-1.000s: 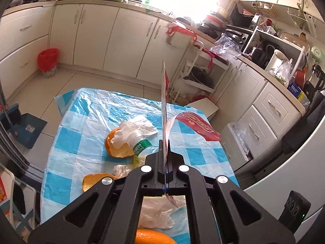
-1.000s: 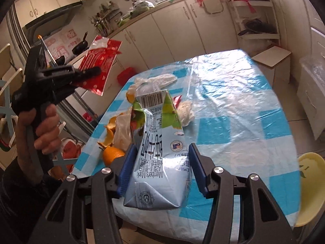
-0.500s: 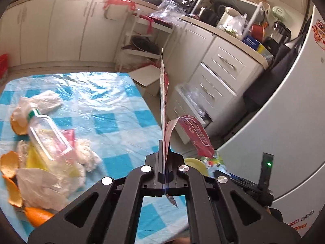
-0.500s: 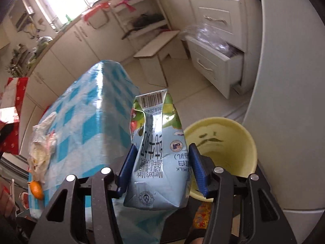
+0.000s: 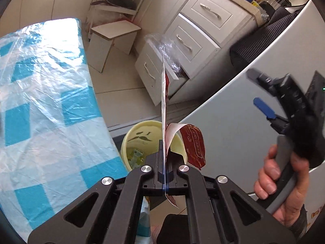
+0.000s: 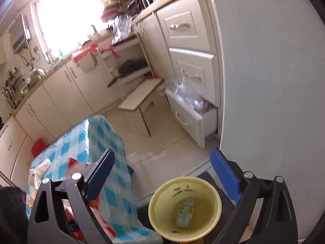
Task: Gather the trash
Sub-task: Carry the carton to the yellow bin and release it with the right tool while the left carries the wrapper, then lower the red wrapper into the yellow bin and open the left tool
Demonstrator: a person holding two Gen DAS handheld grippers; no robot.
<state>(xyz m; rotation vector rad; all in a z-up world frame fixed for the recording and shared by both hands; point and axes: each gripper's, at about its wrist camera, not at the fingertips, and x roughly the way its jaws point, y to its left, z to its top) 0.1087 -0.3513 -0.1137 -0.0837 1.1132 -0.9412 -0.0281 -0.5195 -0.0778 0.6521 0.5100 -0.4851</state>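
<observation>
My left gripper (image 5: 163, 152) is shut on a red and white snack wrapper (image 5: 193, 146), held edge-on above the yellow trash bin (image 5: 142, 134) on the floor beside the table. My right gripper (image 6: 162, 174) is open and empty above the same yellow bin (image 6: 162, 219). The milk carton (image 6: 184, 213) lies inside the bin; it also shows in the left wrist view (image 5: 136, 156). The right gripper (image 5: 264, 95) shows in the left wrist view, held in a hand at the right.
The table with a blue checked cloth (image 5: 40, 101) is left of the bin, with more trash on it (image 6: 38, 170). A white fridge (image 6: 264, 81) stands right of the bin. An open drawer (image 6: 191, 113) and a small stool (image 5: 111, 36) are behind.
Both grippers swung from the table toward the bin. The right gripper opened and the milk carton dropped into the bin. The left gripper still holds the wrapper.
</observation>
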